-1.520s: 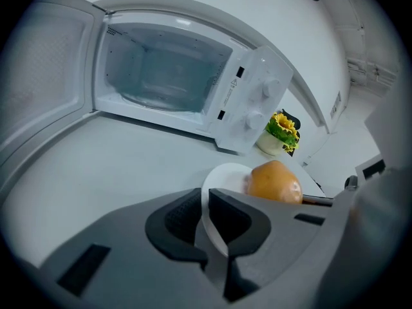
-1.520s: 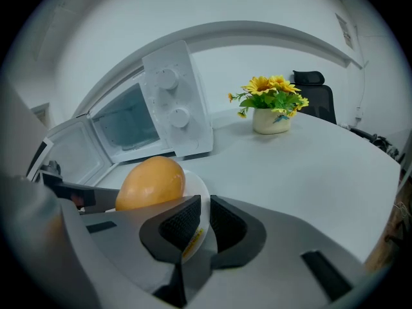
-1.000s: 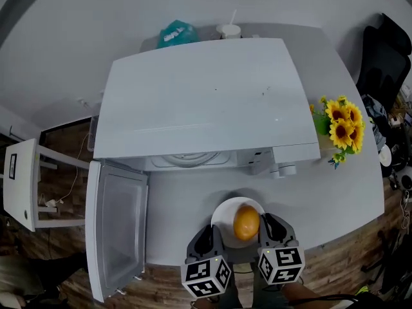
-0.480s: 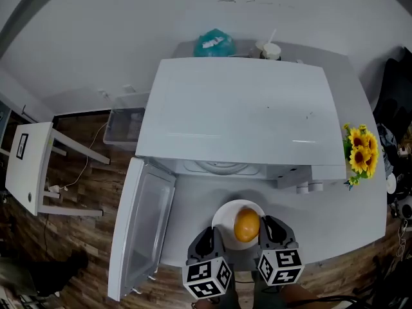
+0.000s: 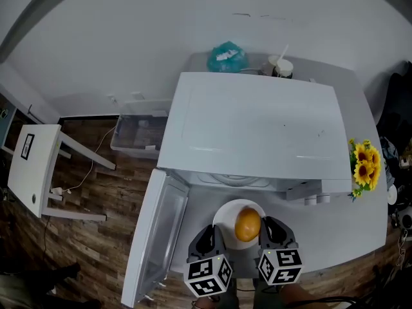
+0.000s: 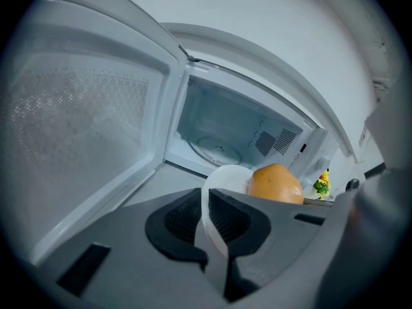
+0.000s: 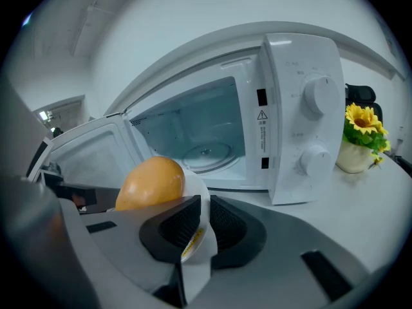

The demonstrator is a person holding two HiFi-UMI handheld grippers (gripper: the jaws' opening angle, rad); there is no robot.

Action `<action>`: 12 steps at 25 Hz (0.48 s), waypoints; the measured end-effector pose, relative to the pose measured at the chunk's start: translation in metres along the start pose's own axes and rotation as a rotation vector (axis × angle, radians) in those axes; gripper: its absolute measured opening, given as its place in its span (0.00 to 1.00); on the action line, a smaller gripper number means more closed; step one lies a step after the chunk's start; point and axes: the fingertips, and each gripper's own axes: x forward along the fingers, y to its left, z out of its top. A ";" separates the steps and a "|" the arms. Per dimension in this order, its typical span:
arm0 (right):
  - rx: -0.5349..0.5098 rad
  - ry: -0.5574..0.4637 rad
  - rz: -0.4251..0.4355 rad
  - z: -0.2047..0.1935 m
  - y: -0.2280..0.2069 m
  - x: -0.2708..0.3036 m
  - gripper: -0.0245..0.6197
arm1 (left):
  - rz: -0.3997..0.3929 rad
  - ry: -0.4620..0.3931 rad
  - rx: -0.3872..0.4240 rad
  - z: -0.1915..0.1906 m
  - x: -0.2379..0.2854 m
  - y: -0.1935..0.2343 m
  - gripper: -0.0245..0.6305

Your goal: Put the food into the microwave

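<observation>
Two clamps on the smooth white plate [image 5: 225, 217] rim: left tool [image 6: 206, 216], right tool [image 7: 201, 227]. Round glossy orange food [image 5: 247, 224], possibly fruit. Microwave [image 7: 301, 69] warning label [image 7: 262, 115] unreadable.

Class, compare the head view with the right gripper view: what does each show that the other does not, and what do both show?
Head view only: the teal bag and the cup with a straw behind the microwave, and the white side table.
Right gripper view only: the warning label, the dials' faces, and the right gripper shut on the plate at its rim.
Both: the open microwave, the plate, the orange food on it, and the sunflowers.
</observation>
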 end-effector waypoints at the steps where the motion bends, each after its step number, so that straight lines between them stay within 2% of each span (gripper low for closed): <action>1: 0.002 -0.003 -0.001 0.003 0.001 0.001 0.13 | -0.002 -0.002 0.001 0.003 0.001 0.001 0.10; 12: 0.025 -0.024 -0.012 0.025 0.005 0.028 0.13 | -0.012 -0.018 0.004 0.031 0.025 0.010 0.10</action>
